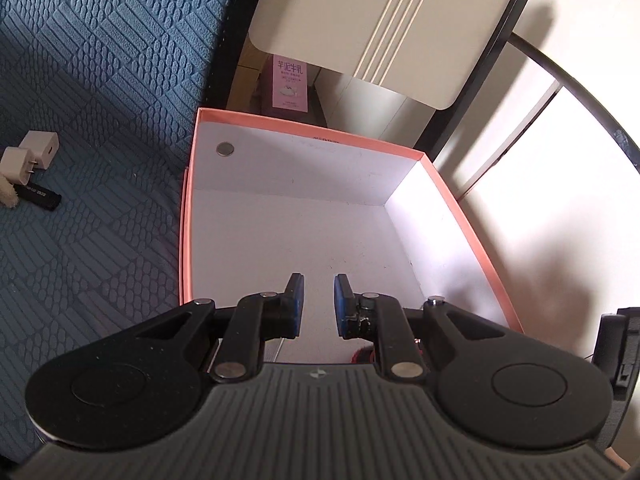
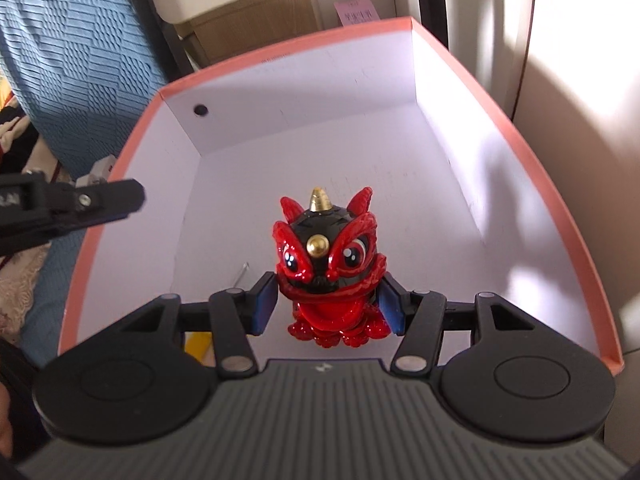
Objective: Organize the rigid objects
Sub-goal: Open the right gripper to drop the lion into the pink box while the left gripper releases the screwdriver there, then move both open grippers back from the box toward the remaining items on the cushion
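A pink-rimmed white box (image 1: 304, 128) lies open below both grippers; it also shows in the right wrist view (image 2: 520, 128). My right gripper (image 2: 326, 304) is shut on a red and black lion figurine (image 2: 330, 264) with a gold horn, held over the box's near end. My left gripper (image 1: 318, 300) is open and empty above the box floor. Part of the left gripper (image 2: 100, 200) shows over the box's left rim in the right wrist view. Two white chargers (image 1: 30, 158) and a black USB stick (image 1: 38, 196) lie on the blue mat.
A blue textured mat (image 1: 100, 80) covers the surface left of the box. A white cabinet (image 1: 380, 20) and a purple carton (image 1: 290, 84) stand beyond the box. A cardboard box (image 2: 256, 24) sits behind it. A pale wall lies to the right.
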The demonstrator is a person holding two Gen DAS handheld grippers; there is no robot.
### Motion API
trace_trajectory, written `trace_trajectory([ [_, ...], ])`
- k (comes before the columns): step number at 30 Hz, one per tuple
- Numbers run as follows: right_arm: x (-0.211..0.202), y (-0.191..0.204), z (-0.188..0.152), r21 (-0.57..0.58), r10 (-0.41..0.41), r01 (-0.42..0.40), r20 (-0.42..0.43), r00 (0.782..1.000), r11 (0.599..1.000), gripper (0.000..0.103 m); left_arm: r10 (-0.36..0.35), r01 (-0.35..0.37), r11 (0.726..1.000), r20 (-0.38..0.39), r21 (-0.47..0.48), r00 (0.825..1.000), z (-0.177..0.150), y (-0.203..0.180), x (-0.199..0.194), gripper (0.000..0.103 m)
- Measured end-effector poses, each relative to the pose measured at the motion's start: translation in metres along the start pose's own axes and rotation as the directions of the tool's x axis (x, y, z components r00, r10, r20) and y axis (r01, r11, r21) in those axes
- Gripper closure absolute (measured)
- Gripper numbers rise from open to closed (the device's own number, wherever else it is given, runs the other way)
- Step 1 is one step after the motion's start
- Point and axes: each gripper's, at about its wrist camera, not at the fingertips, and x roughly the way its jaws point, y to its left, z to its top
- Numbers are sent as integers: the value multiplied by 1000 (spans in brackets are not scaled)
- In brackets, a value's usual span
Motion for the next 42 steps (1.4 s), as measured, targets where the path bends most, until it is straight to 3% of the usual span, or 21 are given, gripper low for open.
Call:
trace_trajectory([
  [6, -12, 7, 5, 2, -16, 15, 18, 1000, 1000, 41, -9, 9, 1000, 36, 3, 999, 8, 4, -22, 84],
  [12, -39, 24, 15, -11, 4, -2, 103, 995, 1000, 42, -9, 7, 1000, 104, 24, 995, 18, 9, -61, 84],
  [18, -73, 52, 20, -25, 59, -55, 197, 979, 998, 42, -8, 0, 999, 189, 44, 982, 30, 19, -108, 83],
  [26, -112, 99, 30, -124, 120, -88, 282, 952, 988, 42, -3, -17, 997, 270, 73, 963, 34, 30, -163, 83],
  [33, -136, 135, 27, -206, 155, -90, 326, 932, 974, 42, 13, -35, 997, 306, 66, 952, 30, 50, -197, 83],
  [42, -136, 179, 9, -276, 187, -99, 315, 931, 956, 42, 53, -68, 997, 325, 36, 944, 22, 83, -221, 83],
])
